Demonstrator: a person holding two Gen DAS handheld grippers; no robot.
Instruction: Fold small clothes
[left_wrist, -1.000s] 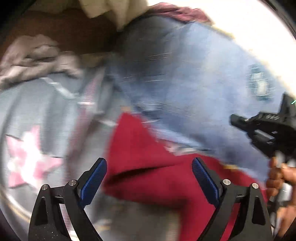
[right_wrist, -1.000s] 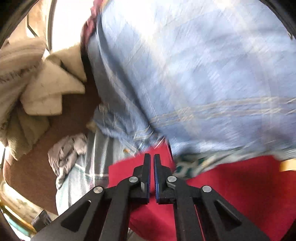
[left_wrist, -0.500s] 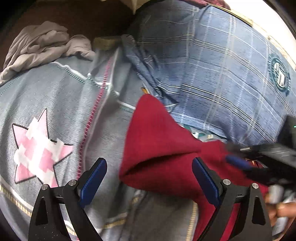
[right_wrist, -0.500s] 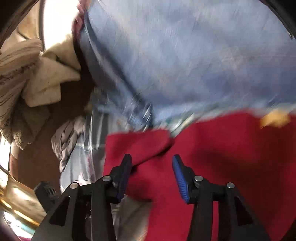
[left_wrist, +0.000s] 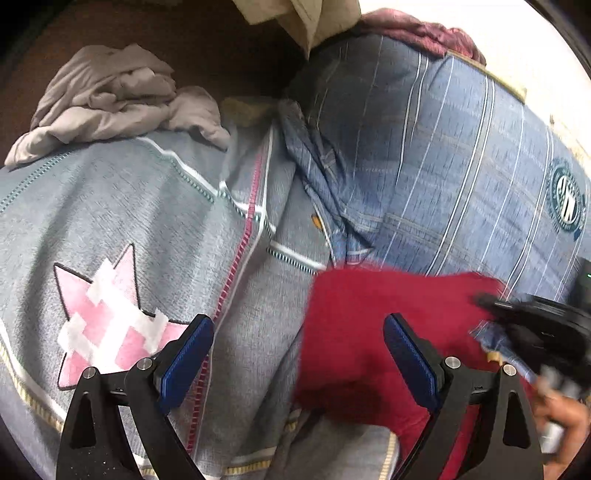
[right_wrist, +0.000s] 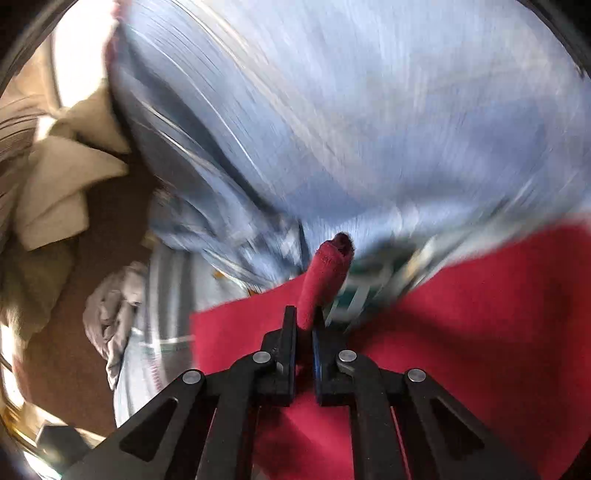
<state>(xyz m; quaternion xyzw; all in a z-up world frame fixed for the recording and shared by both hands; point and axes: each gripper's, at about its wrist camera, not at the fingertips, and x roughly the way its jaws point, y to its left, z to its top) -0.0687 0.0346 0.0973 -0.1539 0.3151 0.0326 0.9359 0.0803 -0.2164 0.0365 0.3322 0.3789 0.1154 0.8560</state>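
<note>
Right gripper (right_wrist: 304, 325) pinching a fold of the red garment (right_wrist: 461, 314)

Its jaws are clenched on a raised tuck of red cloth; the left gripper (left_wrist: 299, 354) hangs spread wide, holding nothing — over the red garment's edge and a grey star-print top (left_wrist: 155, 236). Beyond lies a blue plaid shirt (left_wrist: 443, 177) — further off, a crumpled grey cloth (left_wrist: 110, 96).

brown surface (left_wrist: 207, 48), bright window (right_wrist: 79, 59)
</note>
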